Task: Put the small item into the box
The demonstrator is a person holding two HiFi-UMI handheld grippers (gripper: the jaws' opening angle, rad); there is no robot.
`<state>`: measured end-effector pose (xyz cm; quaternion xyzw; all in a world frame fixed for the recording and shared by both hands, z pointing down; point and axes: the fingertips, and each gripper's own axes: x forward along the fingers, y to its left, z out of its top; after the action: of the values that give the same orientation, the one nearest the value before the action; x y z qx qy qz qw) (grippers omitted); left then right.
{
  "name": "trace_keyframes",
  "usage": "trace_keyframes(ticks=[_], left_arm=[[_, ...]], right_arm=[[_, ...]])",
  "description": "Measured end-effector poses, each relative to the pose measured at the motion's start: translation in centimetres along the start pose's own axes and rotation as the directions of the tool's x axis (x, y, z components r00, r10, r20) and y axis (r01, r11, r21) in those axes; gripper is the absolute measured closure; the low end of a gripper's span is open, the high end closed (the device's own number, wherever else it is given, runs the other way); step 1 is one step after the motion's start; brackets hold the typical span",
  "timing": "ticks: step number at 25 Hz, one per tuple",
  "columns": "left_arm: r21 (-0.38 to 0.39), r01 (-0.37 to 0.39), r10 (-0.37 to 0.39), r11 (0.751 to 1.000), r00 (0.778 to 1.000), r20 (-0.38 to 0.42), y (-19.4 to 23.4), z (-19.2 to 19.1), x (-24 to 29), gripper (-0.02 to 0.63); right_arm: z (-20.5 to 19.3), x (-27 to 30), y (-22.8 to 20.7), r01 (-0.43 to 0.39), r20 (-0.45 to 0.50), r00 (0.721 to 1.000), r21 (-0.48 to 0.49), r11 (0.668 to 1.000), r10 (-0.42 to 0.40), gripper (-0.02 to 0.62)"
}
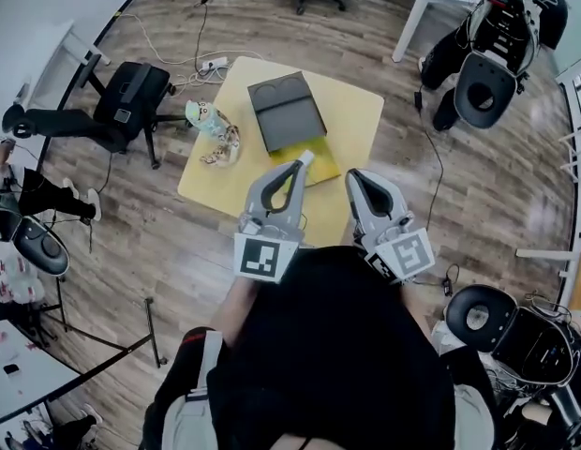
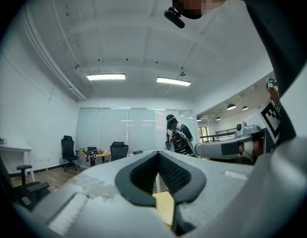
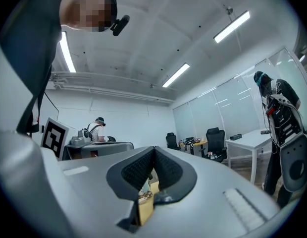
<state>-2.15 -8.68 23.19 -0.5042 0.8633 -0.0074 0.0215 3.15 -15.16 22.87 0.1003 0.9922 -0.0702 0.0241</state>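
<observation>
1. Head view: the box (image 1: 286, 111) sits on a yellow table (image 1: 356, 111), and the small item (image 1: 222, 148) lies left of the box. The left gripper (image 1: 305, 159) and right gripper (image 1: 353, 177) hang on the box's near side.
2. Left gripper view: jaws pressed together, holding nothing.
3. Right gripper view: jaws closed too, empty.

Overhead lighting was bright and even: 2 ceiling light strips (image 2: 106, 77) glowed in the left gripper view, 3 in the right gripper view. Shadows beside the yellow table (image 1: 351, 120) were soft and faint. The wooden floor (image 1: 478, 186) carried a pale sheen. All 3 views bowed strongly toward their edges. Both gripper views had black corners, and the left gripper (image 2: 158, 153) and right gripper (image 3: 153, 149), close to the lens, looked slightly soft.
</observation>
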Motion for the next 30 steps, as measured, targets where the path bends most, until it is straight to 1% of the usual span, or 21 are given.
trace_keyframes(ticks=[3, 7, 10, 20, 30], left_arm=[[0.012, 0.008, -0.008, 1.000, 1.000, 0.009, 0.0, 0.4, -0.3, 0.604], [0.033, 0.012, -0.013, 0.999, 1.000, 0.023, 0.4, 0.7, -0.3, 0.604], [0.028, 0.014, -0.015, 0.999, 1.000, 0.020, 0.3, 0.6, -0.3, 0.604], [0.049, 0.015, -0.016, 0.999, 1.000, 0.016, 1.1, 0.3, -0.3, 0.604], [0.039, 0.019, -0.019, 0.999, 1.000, 0.003, 1.4, -0.2, -0.5, 0.604]], right_arm=[[0.3, 0.2, 0.4, 0.001, 0.012, 1.000, -0.004, 1.000, -0.001, 0.594], [0.5, 0.7, 0.3, 0.023, 0.033, 0.999, -0.015, 1.000, -0.022, 0.595], [0.3, 0.9, 0.6, 0.022, 0.032, 0.999, -0.018, 1.000, -0.021, 0.595], [0.1, 1.8, 0.7, 0.012, 0.041, 0.999, -0.025, 1.000, -0.011, 0.595], [-0.2, 2.2, 1.4, 0.005, 0.033, 0.999, -0.023, 1.000, -0.004, 0.595]])
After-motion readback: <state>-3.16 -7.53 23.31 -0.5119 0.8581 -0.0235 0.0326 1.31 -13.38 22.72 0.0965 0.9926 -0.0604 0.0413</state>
